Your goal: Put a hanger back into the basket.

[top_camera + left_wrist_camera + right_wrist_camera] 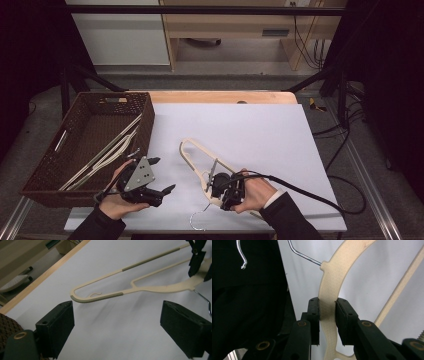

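A cream plastic hanger (200,160) lies on the white sheet (260,135) covering the desk (220,96), near the front edge and a little right of centre, its metal hook (198,220) pointing toward the person. The right gripper (226,188) has its jaws clamped on the hanger's curved shoulder just beside the hook's root — in the right gripper view the pads press both faces of the cream arm, a grip near the middle that would probably keep the hanger balanced when lifted. The left gripper (159,175) hovers left of the hanger with jaws wide apart and nothing between them, aimed at the hanger's far looped end. A brown woven basket (47,192) at the left edge already holds similar hangers (102,155) — likely the destination.
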### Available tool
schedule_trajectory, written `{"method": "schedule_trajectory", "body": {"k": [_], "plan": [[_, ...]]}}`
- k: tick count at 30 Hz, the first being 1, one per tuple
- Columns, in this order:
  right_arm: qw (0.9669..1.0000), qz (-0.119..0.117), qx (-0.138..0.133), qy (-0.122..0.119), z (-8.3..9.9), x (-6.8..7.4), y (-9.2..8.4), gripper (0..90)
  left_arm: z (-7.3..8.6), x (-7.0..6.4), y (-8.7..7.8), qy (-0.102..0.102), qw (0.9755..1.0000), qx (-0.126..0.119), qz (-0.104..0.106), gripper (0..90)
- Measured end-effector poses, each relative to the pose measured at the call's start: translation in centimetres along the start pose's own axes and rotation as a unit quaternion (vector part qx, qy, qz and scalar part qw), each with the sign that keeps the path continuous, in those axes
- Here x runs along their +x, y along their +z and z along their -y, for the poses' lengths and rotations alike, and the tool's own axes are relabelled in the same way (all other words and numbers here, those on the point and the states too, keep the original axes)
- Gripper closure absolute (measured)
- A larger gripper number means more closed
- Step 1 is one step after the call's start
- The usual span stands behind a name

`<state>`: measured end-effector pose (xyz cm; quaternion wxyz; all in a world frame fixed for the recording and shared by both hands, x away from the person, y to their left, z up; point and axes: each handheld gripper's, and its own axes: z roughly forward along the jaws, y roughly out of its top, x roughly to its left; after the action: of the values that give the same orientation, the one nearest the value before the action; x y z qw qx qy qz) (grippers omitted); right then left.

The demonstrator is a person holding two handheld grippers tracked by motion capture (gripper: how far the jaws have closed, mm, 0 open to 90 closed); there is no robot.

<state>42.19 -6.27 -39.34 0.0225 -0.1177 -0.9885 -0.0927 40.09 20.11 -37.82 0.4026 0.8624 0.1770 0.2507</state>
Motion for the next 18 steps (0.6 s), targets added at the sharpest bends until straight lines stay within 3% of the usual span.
{"method": "schedule_trajectory", "body": {"k": [3,6,11,16,18], "plan": [[0.9999,-0.007,-0.01,0.002,0.6,0.0,-1.5,74.2,-0.6,-0.3,0.0,0.03,0.9995,0.004,0.001,11.7],[0.9998,-0.011,-0.018,0.004,0.8,0.0,-2.3,74.3,-1.5,-0.8,0.2,0.072,0.9974,0.011,0.0,12.0],[0.9989,-0.029,-0.036,-0.004,1.5,0.1,-3.9,74.3,-2.8,-1.5,1.0,0.131,0.9911,0.025,0.004,14.1],[0.9982,-0.038,-0.045,-0.01,2.0,0.2,-5.1,74.2,-3.7,-2.0,1.9,0.169,0.9847,0.04,0.009,14.8],[0.9977,-0.048,-0.044,-0.015,2.1,0.2,-5.4,74.2,-4.1,-2.1,2.2,0.19,0.9807,0.045,0.007,15.3]]}}
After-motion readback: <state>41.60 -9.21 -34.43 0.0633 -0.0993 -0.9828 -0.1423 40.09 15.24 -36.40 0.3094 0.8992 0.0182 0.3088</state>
